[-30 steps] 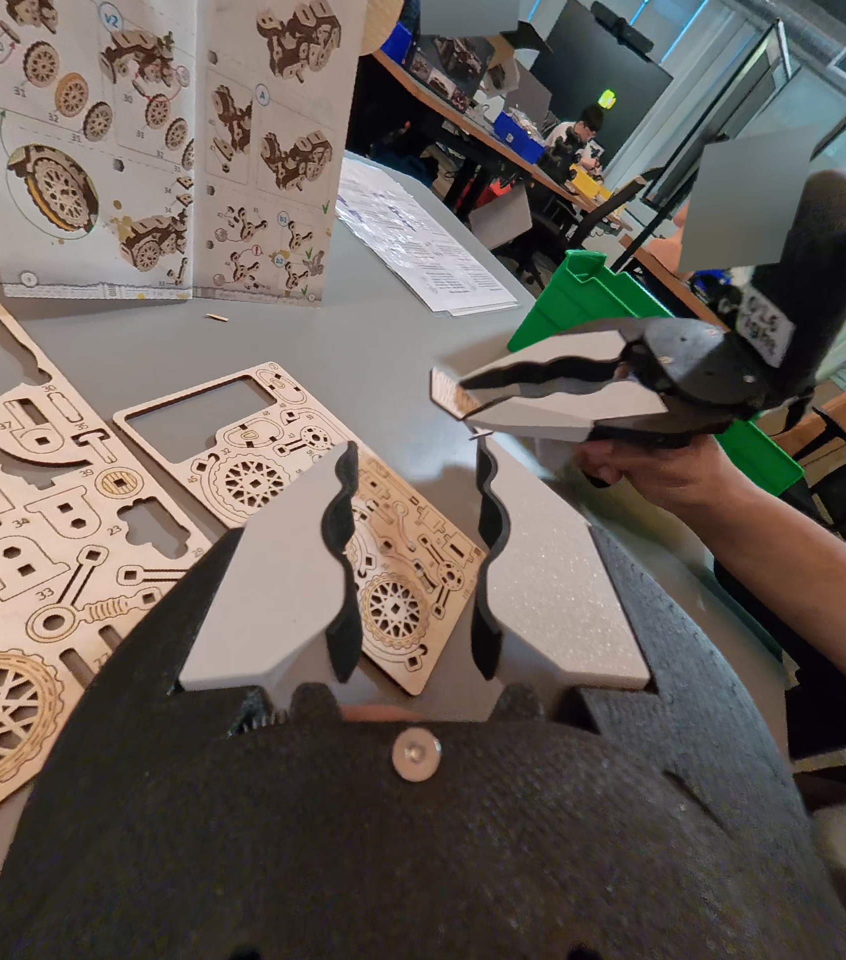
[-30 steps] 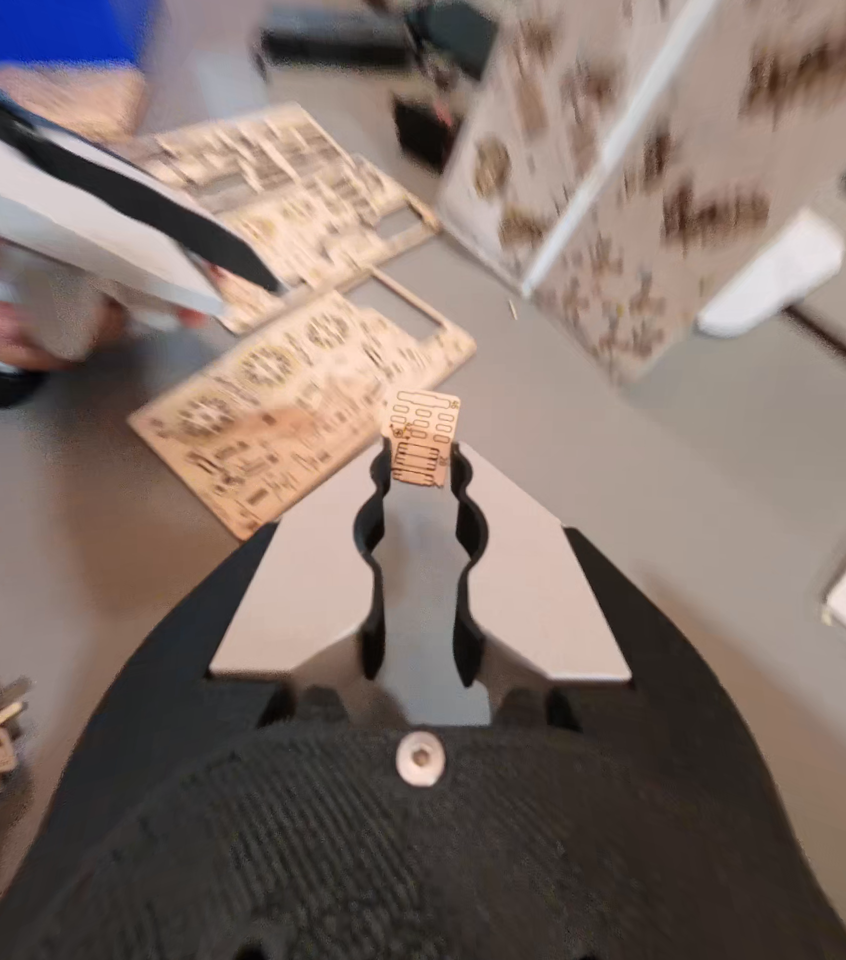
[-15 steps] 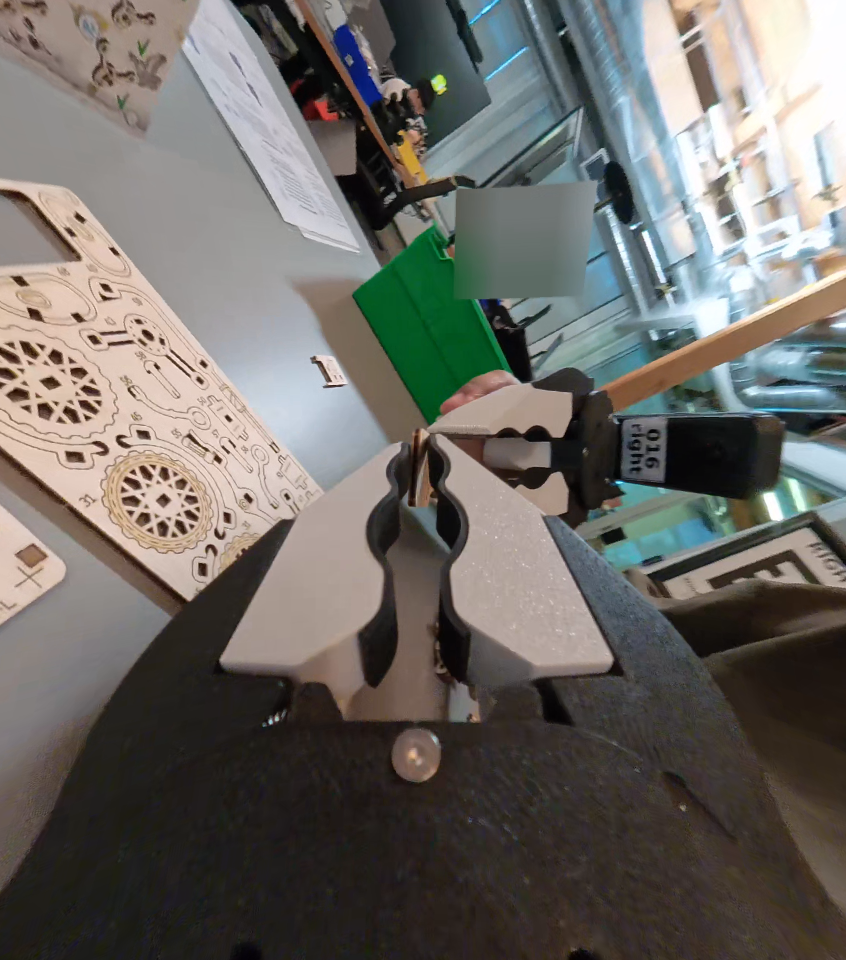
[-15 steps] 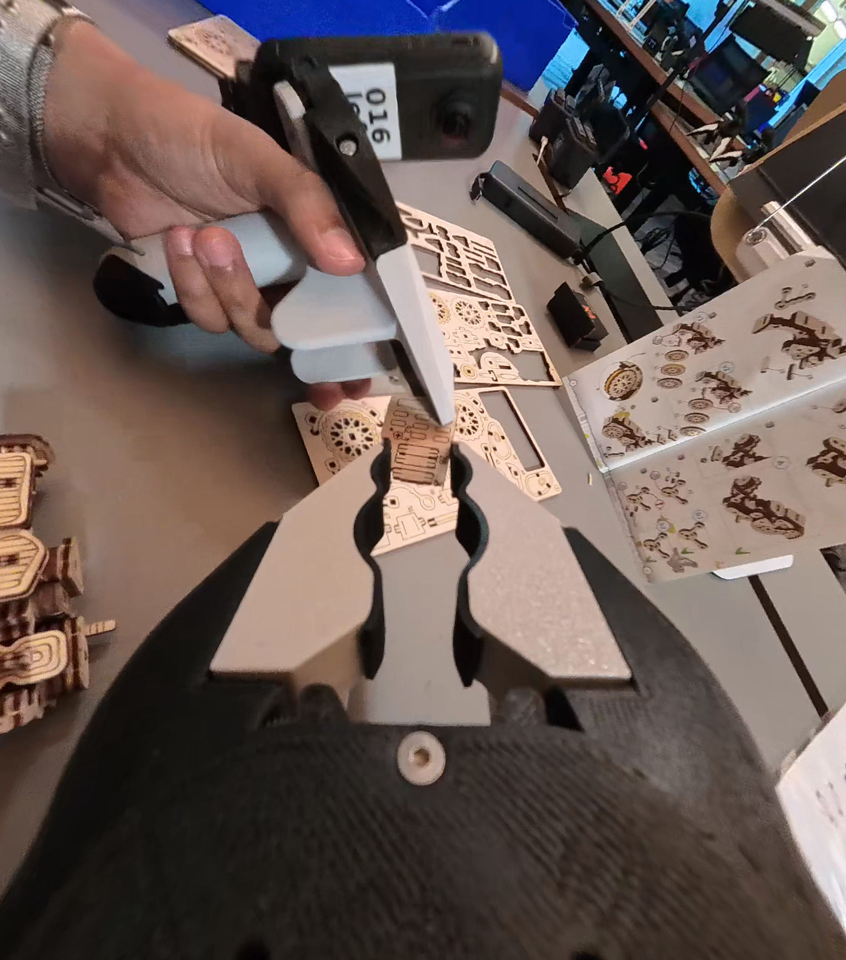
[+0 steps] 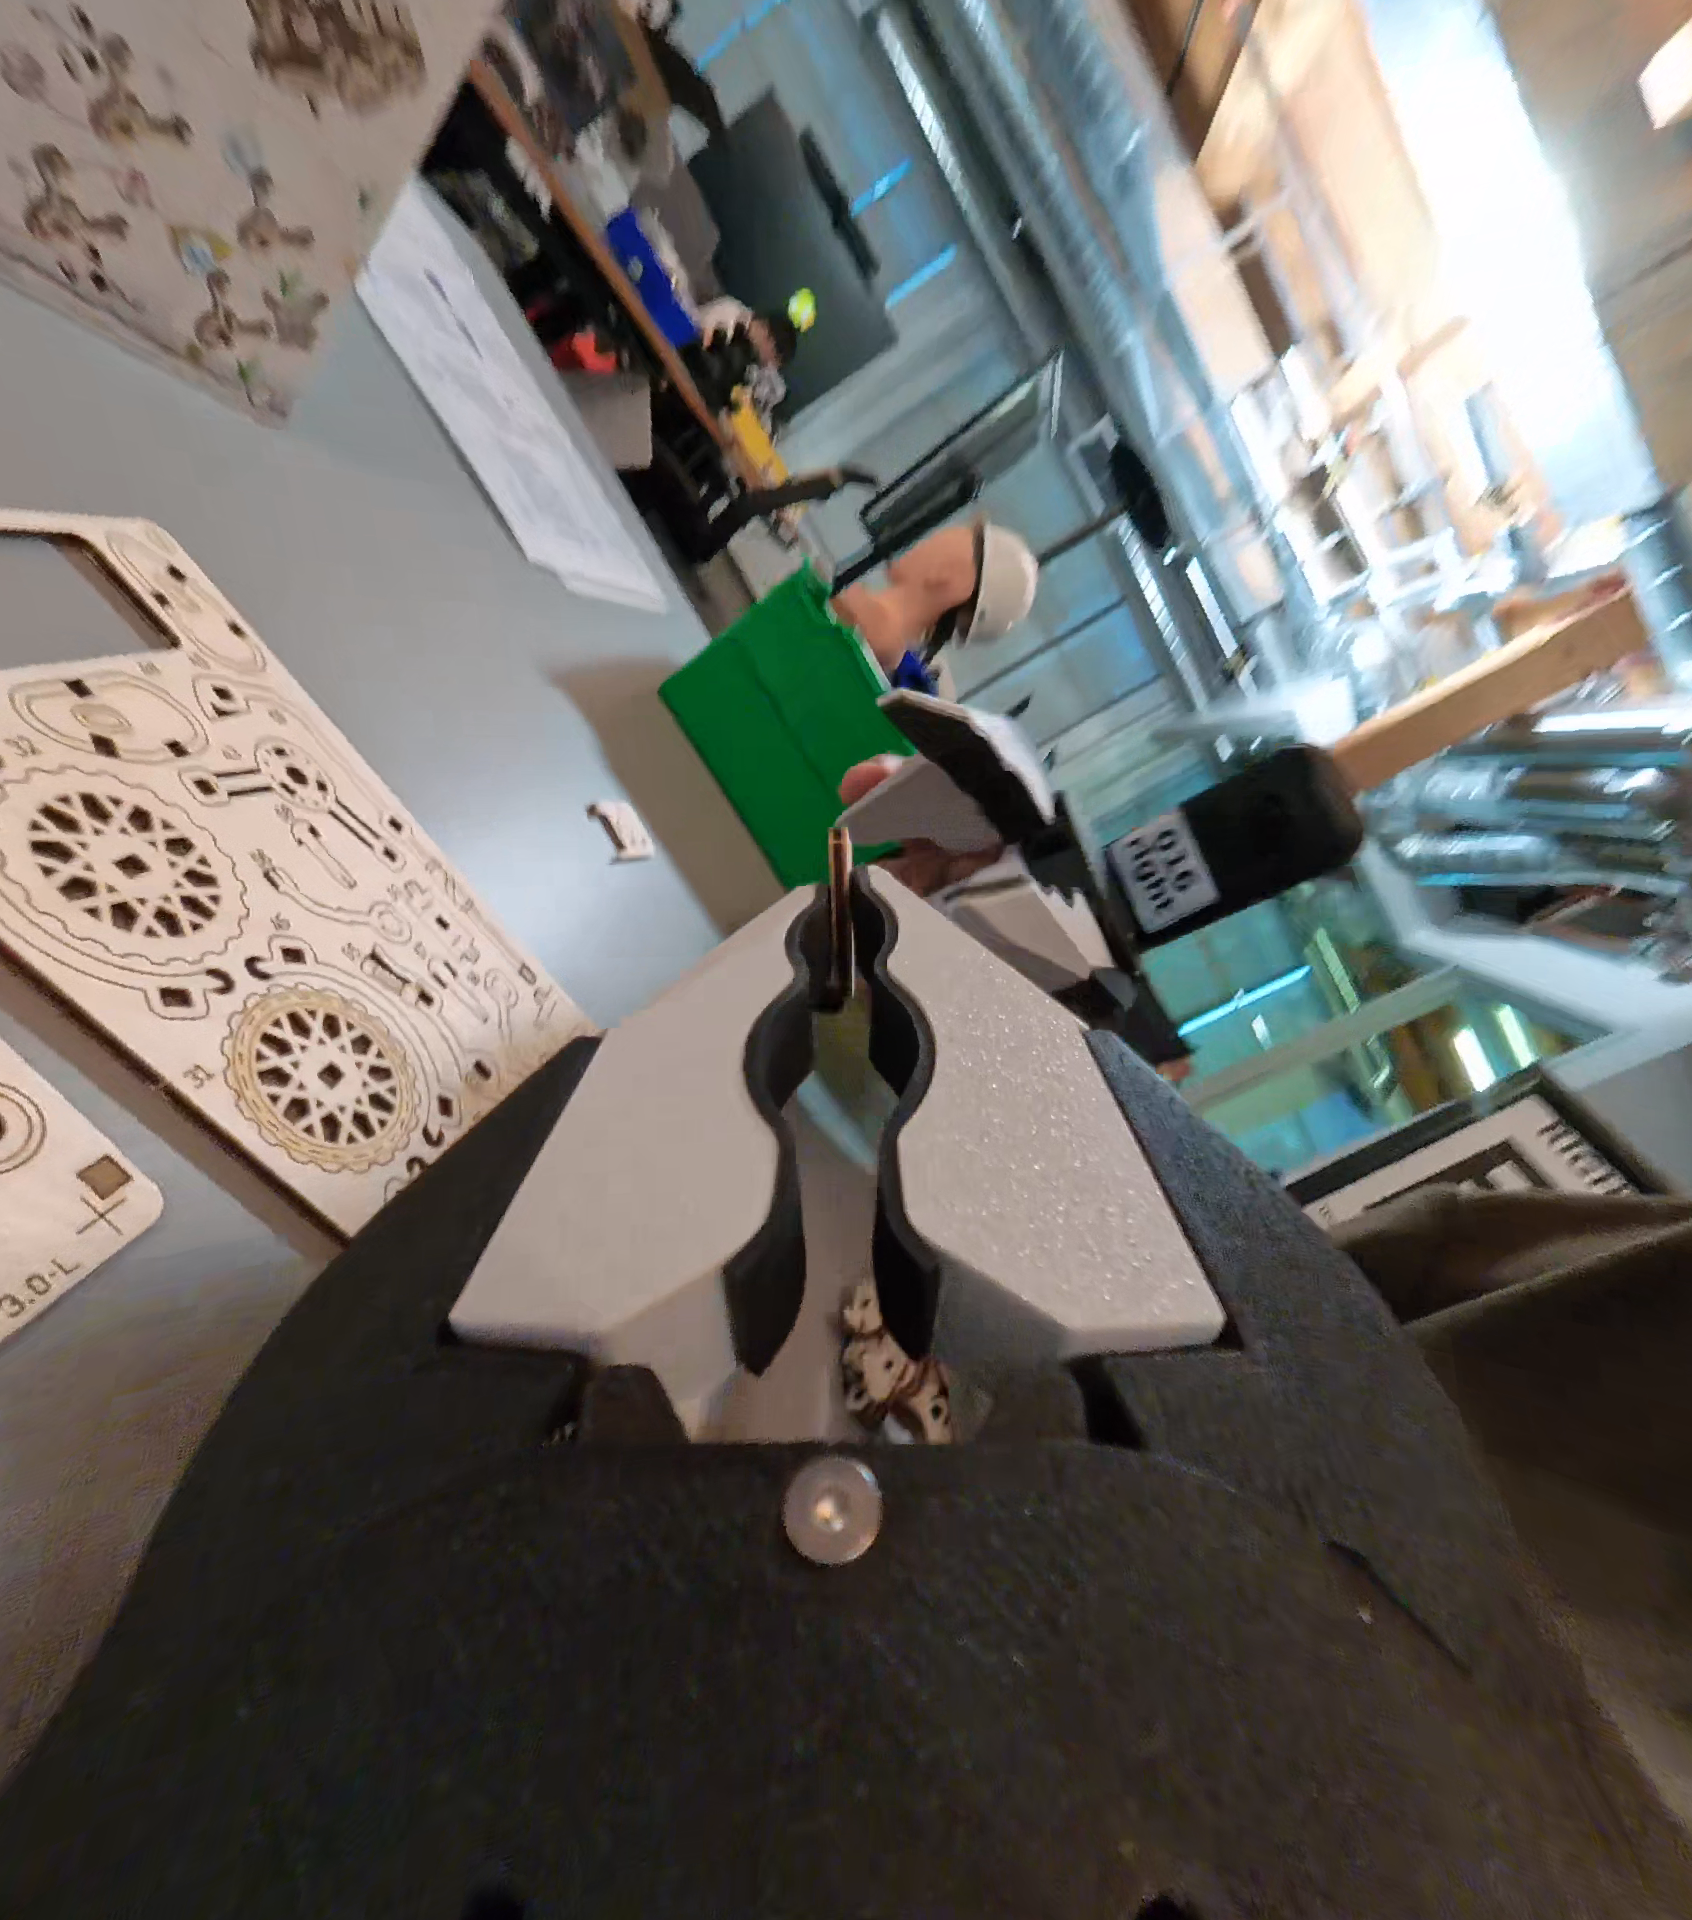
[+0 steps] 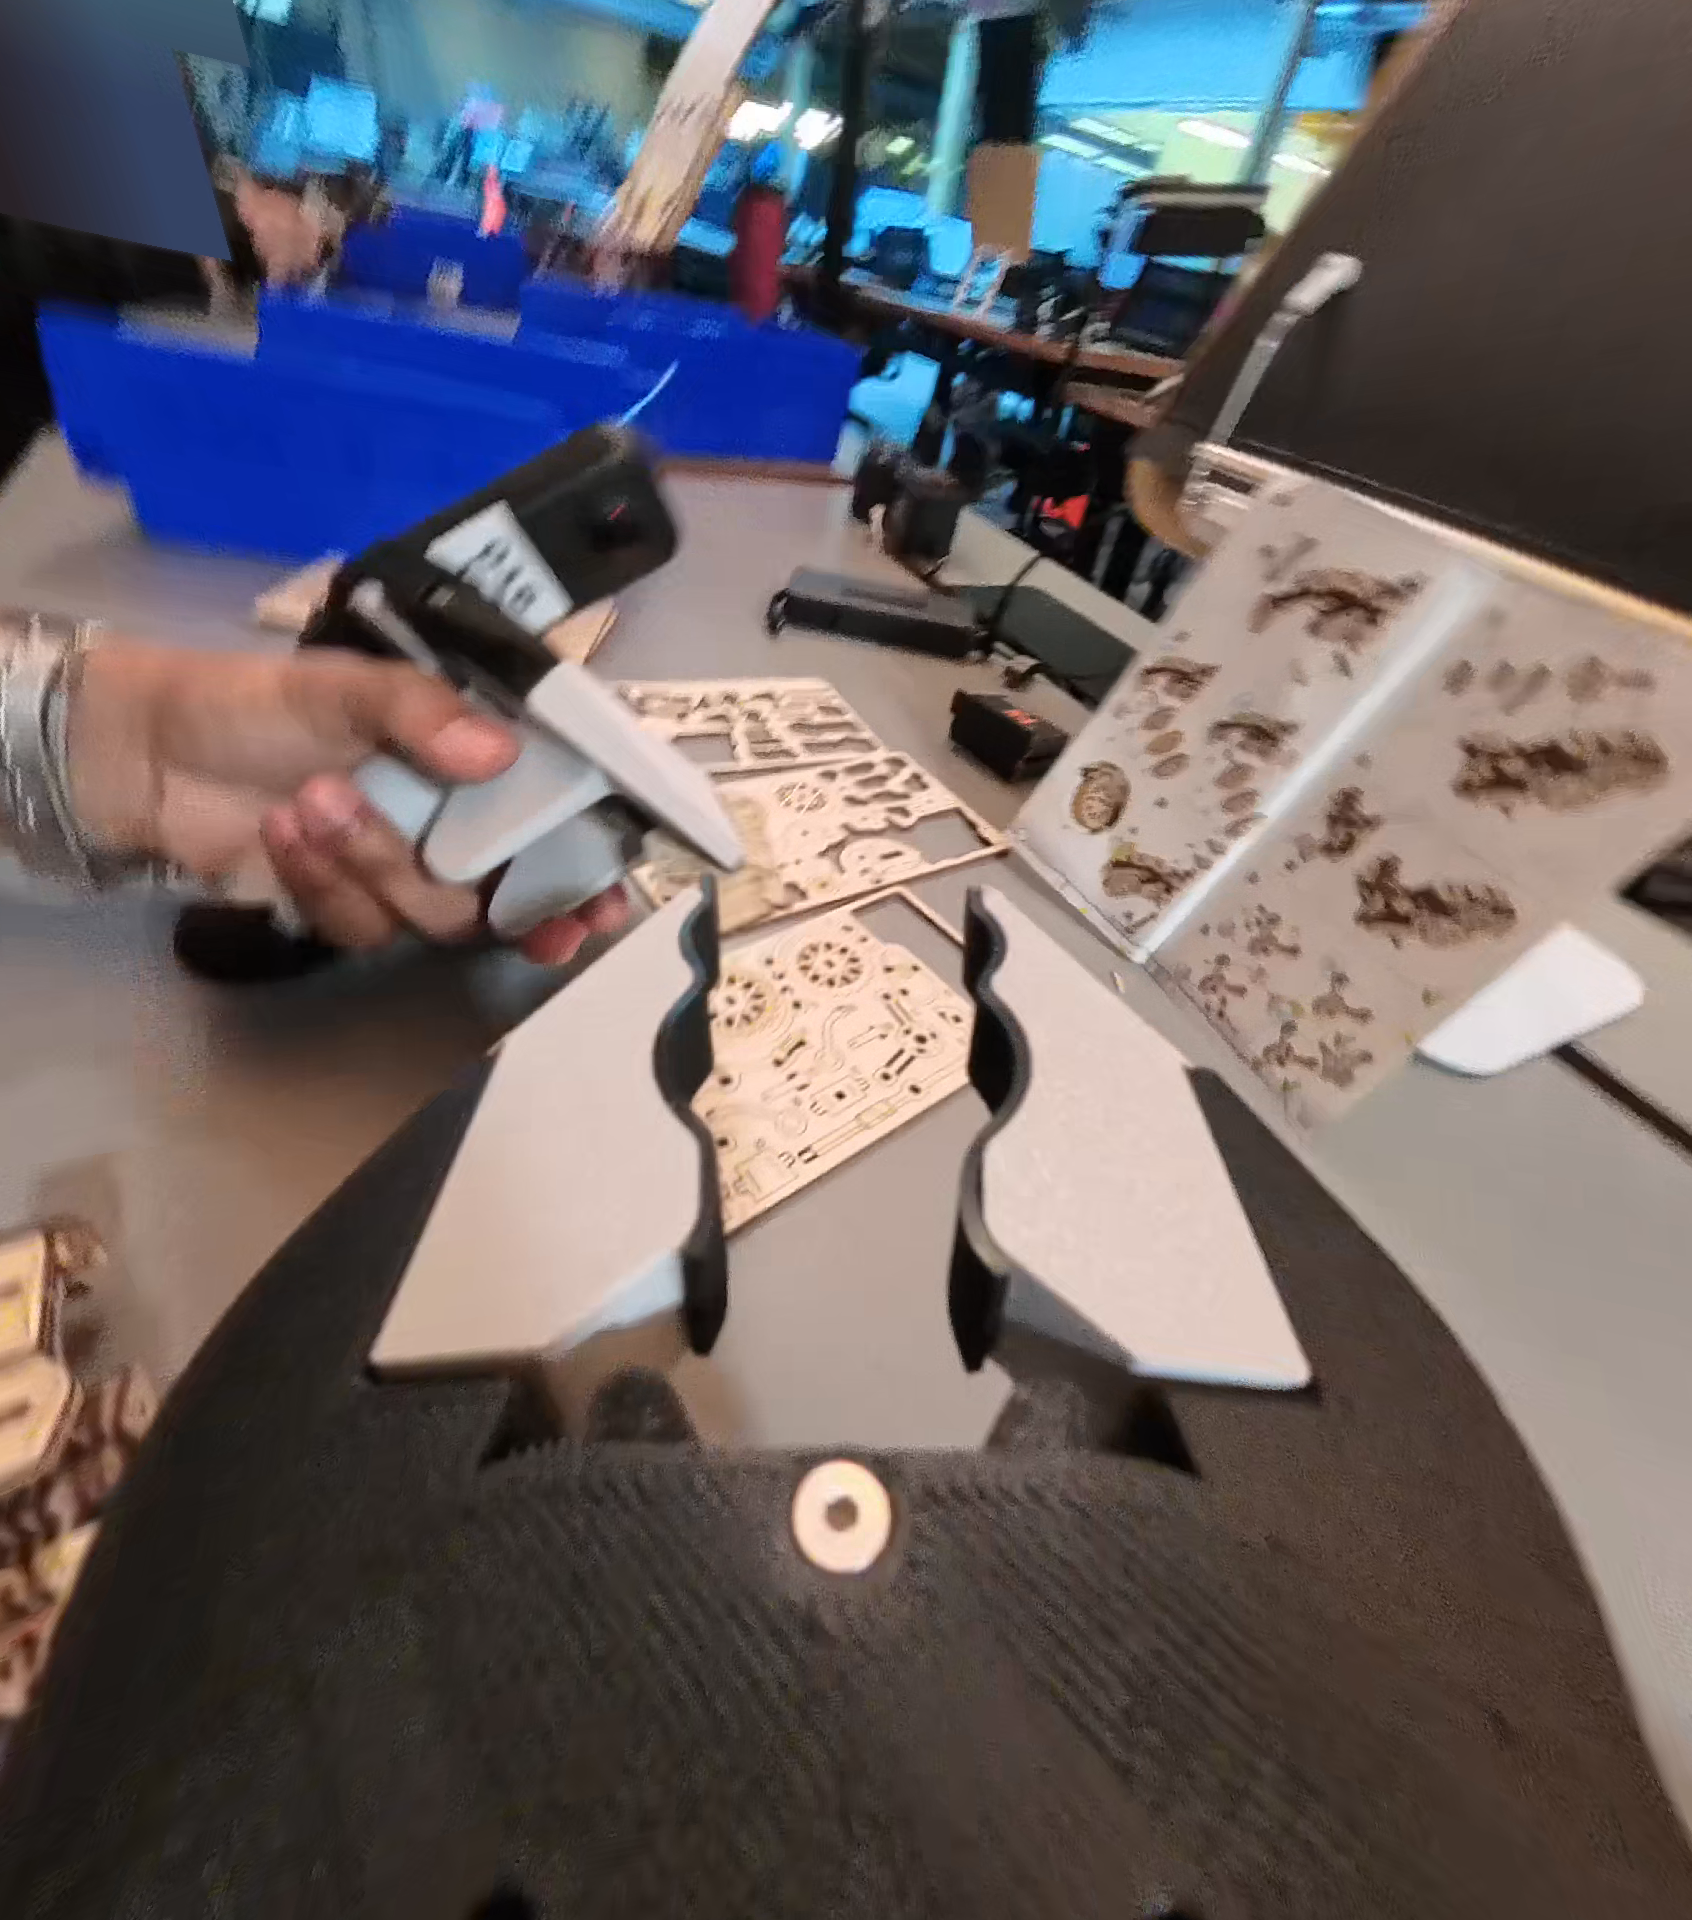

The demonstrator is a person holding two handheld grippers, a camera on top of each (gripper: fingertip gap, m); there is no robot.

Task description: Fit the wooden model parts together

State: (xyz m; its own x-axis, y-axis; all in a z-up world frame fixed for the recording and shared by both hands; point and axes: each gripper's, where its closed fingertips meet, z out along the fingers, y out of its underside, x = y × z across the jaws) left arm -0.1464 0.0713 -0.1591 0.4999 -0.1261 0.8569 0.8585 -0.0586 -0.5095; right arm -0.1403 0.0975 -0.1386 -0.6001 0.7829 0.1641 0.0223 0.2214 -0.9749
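Since half a second ago the small wooden part (image 5: 839,914) has passed from our right gripper (image 6: 840,914) to our left gripper (image 5: 847,878): the right jaws, which pinched it before, now stand spread wide with nothing between them, while the left jaws are pressed onto the part, which we see edge-on, upright, projecting just past the tips. In the left wrist view the right gripper (image 5: 935,769) appears beyond the part, apart from it, its jaws parted, in front of a green bin (image 5: 769,748) at the far edge of the grey desk (image 5: 385,582). Laser-cut wooden sheets (image 5: 198,935) lie flat on the desk to the left, and one small loose piece (image 5: 626,831) rests between them and the bin. In the right wrist view, which is blurred by motion, our left hand (image 6: 281,790) holds the left gripper (image 6: 728,857) above the sheets (image 6: 821,1049); there the held part is hidden or too blurred to make out. A folded instruction sheet (image 6: 1361,810) stands upright on the desk to the right, and several assembled wooden sub-units (image 6: 0,1392) sit together at the lower left. Blue bins (image 6: 354,416) line the far side of the desk.
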